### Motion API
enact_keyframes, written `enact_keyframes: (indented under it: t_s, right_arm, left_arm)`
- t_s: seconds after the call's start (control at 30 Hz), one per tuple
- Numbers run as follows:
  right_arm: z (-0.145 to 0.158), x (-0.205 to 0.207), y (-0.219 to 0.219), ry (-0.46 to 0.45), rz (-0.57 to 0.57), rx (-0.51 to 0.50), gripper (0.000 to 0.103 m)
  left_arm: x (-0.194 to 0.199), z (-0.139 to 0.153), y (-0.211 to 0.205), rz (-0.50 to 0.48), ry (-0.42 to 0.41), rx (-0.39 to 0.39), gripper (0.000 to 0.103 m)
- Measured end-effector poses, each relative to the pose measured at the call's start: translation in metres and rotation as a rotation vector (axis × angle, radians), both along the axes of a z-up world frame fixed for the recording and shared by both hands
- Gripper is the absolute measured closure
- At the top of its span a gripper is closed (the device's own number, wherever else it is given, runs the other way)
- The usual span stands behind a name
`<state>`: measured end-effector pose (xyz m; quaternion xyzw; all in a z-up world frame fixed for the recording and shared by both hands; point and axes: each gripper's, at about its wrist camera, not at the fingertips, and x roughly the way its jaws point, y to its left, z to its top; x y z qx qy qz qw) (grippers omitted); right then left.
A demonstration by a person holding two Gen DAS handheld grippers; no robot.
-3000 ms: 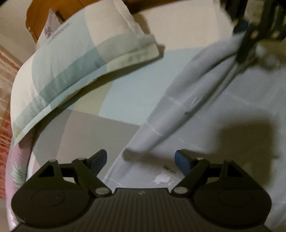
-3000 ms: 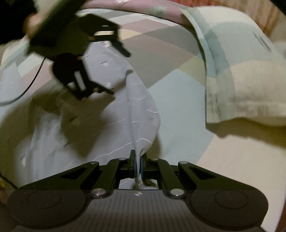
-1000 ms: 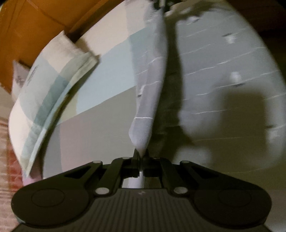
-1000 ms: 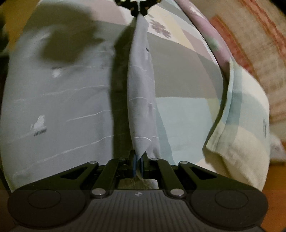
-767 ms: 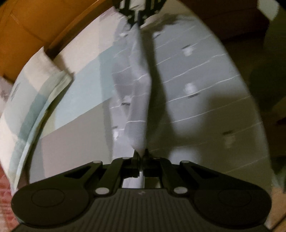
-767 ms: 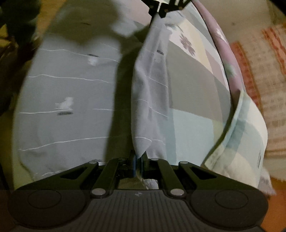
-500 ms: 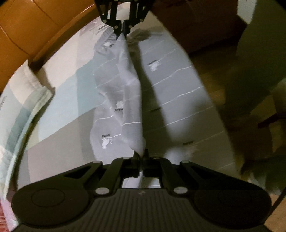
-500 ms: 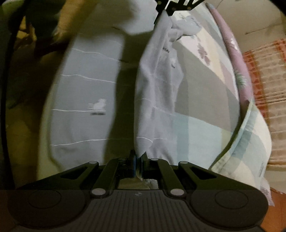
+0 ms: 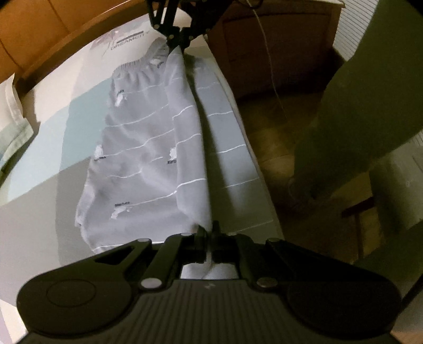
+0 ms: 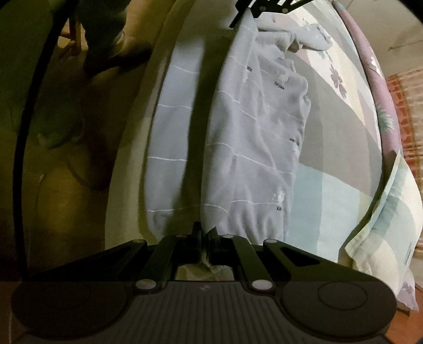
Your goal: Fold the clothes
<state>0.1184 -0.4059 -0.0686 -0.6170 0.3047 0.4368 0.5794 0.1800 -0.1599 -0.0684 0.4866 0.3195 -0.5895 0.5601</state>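
A grey garment with thin white stripes and small prints lies on the bed, one long edge lifted and stretched between both grippers. My left gripper is shut on one end of that raised edge. My right gripper is shut on the other end, by the gathered waistband. Each gripper shows at the top of the other's view: the right gripper and the left gripper. The lifted half of the garment hangs over the flat lower layer, casting a dark shadow along the fold.
The bed sheet has pale blue, grey and cream blocks. A checked pillow lies at the bed's far side. A wooden headboard rises behind. The bed's near edge drops to a wooden floor, where a person's leg stands.
My left gripper shut on the garment's edge. Both grippers then raised it and carried it toward the bed's near edge, so the lifted half now folds over the flat half.
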Motion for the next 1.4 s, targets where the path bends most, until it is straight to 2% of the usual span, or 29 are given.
enact_keyframes:
  t_s: [0.2,0.3,0.37,0.4,0.47,0.57,0.67,0.7,0.77,0.83,0.93,1.0,1.07,1.13,1.23,1.33,1.4]
  right_arm:
    - [-0.004,-0.005,-0.001,0.000,-0.007,0.000,0.098]
    - [-0.007,-0.003,-0.001,0.000,-0.038,0.001,0.098]
    - [-0.009,-0.003,0.000,0.008,-0.074,0.009,0.094]
    - [-0.007,-0.002,0.001,0.028,-0.104,0.025,0.091]
    - [0.000,0.001,0.002,0.073,-0.169,0.059,0.072]
    - [0.016,0.011,0.001,0.177,-0.313,0.110,0.062]
    - [0.032,0.027,-0.006,0.277,-0.502,0.154,0.058]
    - [0.037,0.032,-0.010,0.304,-0.569,0.167,0.057]
    - [0.045,0.042,-0.019,0.334,-0.718,0.195,0.057]
    - [0.053,0.055,-0.030,0.352,-0.887,0.265,0.057]
    - [0.063,0.076,-0.036,0.323,-1.139,0.436,0.057]
    - [0.062,0.087,-0.027,0.260,-1.254,0.519,0.057]
    - [0.051,0.095,-0.009,0.179,-1.338,0.549,0.057]
    - [0.038,0.097,0.007,0.152,-1.414,0.576,0.057]
    - [0.030,0.083,0.006,0.165,-1.455,0.548,0.057]
    - [0.026,0.068,0.000,0.183,-1.479,0.504,0.054]
    - [0.024,0.057,-0.004,0.195,-1.494,0.474,0.048]
  left_arm:
    - [0.001,-0.007,0.000,0.016,0.052,-0.005,0.102]
    - [0.004,-0.015,0.000,0.076,0.089,0.000,0.102]
    - [0.008,-0.016,-0.002,0.136,0.126,0.001,0.101]
    - [0.010,-0.017,-0.004,0.165,0.145,0.001,0.101]
    - [0.017,-0.012,-0.004,0.226,0.196,-0.002,0.098]
    - [0.032,-0.001,-0.001,0.345,0.303,-0.003,0.090]
    - [0.046,0.009,0.011,0.482,0.433,-0.009,0.077]
    - [0.050,0.013,0.016,0.514,0.448,-0.007,0.075]
    - [0.058,0.021,0.025,0.566,0.434,-0.012,0.075]
    - [0.070,0.030,0.031,0.623,0.395,-0.045,0.075]
    - [0.086,0.033,0.029,0.722,0.350,-0.100,0.075]
    - [0.089,0.022,0.016,0.772,0.304,-0.118,0.075]
    - [0.086,0.010,0.004,0.800,0.269,-0.129,0.075]
    - [0.076,-0.003,-0.001,0.824,0.260,-0.128,0.075]
    - [0.058,-0.018,0.004,0.859,0.281,-0.099,0.075]
    - [0.044,-0.015,0.015,0.854,0.300,-0.081,0.071]
    - [0.040,-0.011,0.020,0.846,0.324,-0.056,0.070]
